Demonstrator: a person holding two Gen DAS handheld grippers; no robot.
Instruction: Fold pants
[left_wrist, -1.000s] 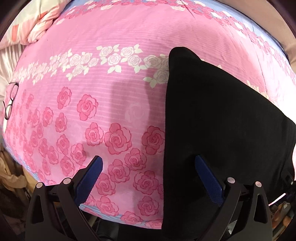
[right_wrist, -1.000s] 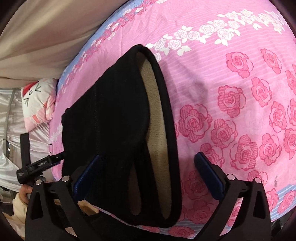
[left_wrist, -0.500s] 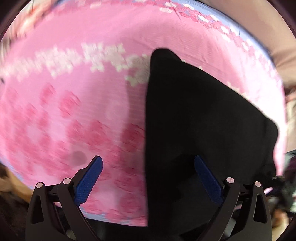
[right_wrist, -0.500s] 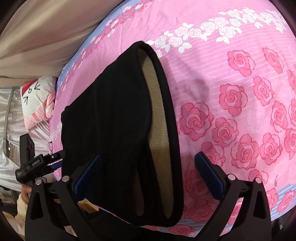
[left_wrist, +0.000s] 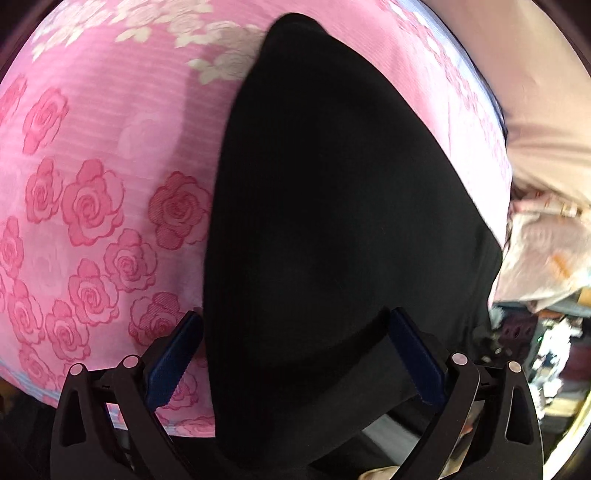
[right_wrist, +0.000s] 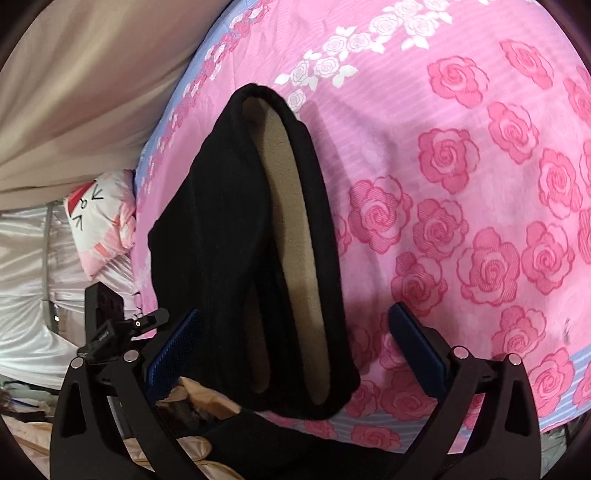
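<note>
The black pants (left_wrist: 332, 206) lie folded lengthwise on the pink rose bedspread (left_wrist: 92, 155). In the right wrist view the pants (right_wrist: 225, 236) show their waist opening with a tan fleece lining (right_wrist: 295, 229) at the bed's near edge. My left gripper (left_wrist: 293, 354) is open, its blue pads astride the pants' near end, black cloth between them. My right gripper (right_wrist: 293, 350) is open and astride the waist end, not closed on it. The left gripper (right_wrist: 122, 325) also shows in the right wrist view, beyond the pants' far side.
A beige curtain or wall (right_wrist: 85, 92) runs along the bed's far side. A white and pink cat-face pillow (right_wrist: 103, 225) lies past the bed corner. Cluttered items (left_wrist: 546, 258) sit off the bed's right edge. The bedspread's blue striped border (right_wrist: 576, 362) marks the near edge.
My left gripper has moved right and closer, so the pants now lie between its pads instead of at the right pad. My right gripper has edged nearer the waist end.
</note>
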